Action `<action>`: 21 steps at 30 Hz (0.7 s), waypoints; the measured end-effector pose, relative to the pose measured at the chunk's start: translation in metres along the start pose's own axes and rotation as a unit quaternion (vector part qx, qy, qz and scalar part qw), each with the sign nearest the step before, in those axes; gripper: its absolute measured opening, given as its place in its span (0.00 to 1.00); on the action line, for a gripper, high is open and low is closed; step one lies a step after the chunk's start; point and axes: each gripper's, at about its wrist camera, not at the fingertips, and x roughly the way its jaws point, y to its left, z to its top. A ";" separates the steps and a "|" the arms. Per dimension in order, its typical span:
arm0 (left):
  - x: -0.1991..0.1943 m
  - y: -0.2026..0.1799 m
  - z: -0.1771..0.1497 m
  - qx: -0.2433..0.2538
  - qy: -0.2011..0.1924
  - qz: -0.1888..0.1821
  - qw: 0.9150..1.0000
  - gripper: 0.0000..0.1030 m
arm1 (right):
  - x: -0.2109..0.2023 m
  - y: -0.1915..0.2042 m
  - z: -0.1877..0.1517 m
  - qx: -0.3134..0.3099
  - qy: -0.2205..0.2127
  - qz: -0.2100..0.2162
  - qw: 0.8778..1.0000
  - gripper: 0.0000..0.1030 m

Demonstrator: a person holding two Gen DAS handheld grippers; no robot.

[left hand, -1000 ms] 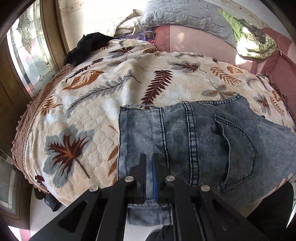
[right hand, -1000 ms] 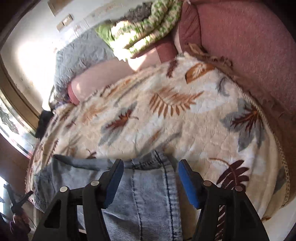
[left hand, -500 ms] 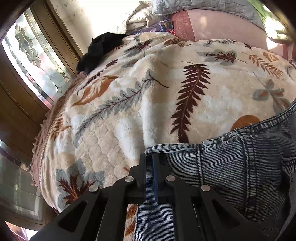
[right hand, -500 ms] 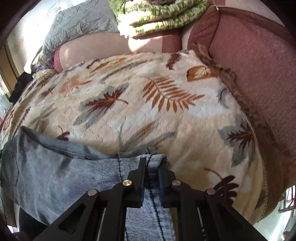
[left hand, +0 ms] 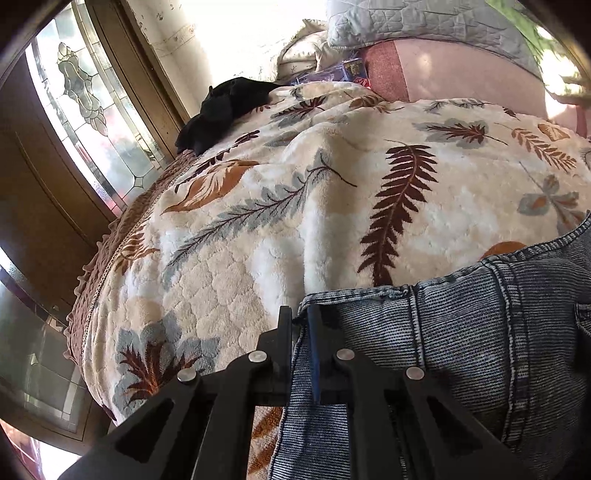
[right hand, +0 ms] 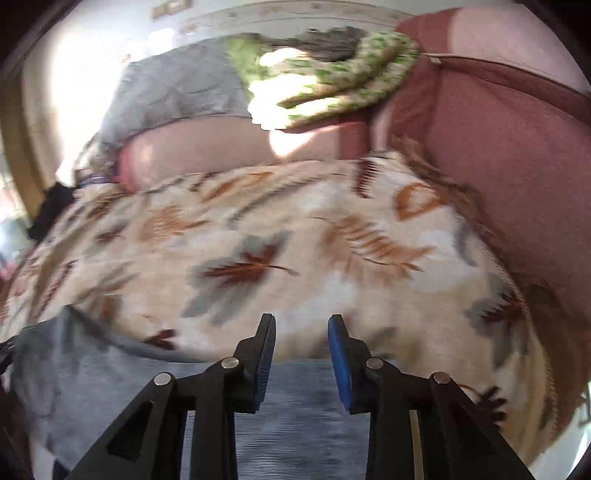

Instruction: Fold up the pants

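My left gripper [left hand: 301, 326], at lower centre of its view, is clenched on the upper corner of the jeans [left hand: 461, 343]; denim sits between the pads. My right gripper [right hand: 301, 334], at lower centre of its view, has just been opening. Its jaws stand apart with nothing between the pads, and the jeans edge lies below and behind the fingertips.

The jeans lie on the blanket [left hand: 295, 206] covering the bed, filling the lower right of the left view and the lower left of the right view. The right view is motion-blurred, so fine edge detail there cannot be read.

Risks from here:
- Only one corner is held. Pulling with the left gripper alone would likely drag or skew the fold.
- The plush blanket may catch the denim and bunch under it.
- The right gripper, regrasping in blur, could pinch blanket pile together with denim, or miss the hem.
- A thin pinch at the corner may slip under the weight of the denim.

Containers: none visible. Pillows [left hand: 424, 22] and a black garment [left hand: 225, 107] lie at the upper edge of the left view, well apart from the jeans.
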 end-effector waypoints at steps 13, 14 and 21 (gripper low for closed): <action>-0.019 0.012 -0.019 0.004 0.017 -0.008 1.000 0.09 | 0.104 0.224 -0.021 -0.217 0.127 0.188 0.949 0.31; -0.016 0.010 -0.020 0.008 0.018 -0.002 1.000 0.09 | 0.111 0.228 -0.023 -0.215 0.144 0.197 0.946 0.31; 0.010 0.009 -0.013 0.009 0.011 0.045 0.999 0.09 | 0.127 0.236 -0.022 -0.218 0.137 0.135 0.957 0.02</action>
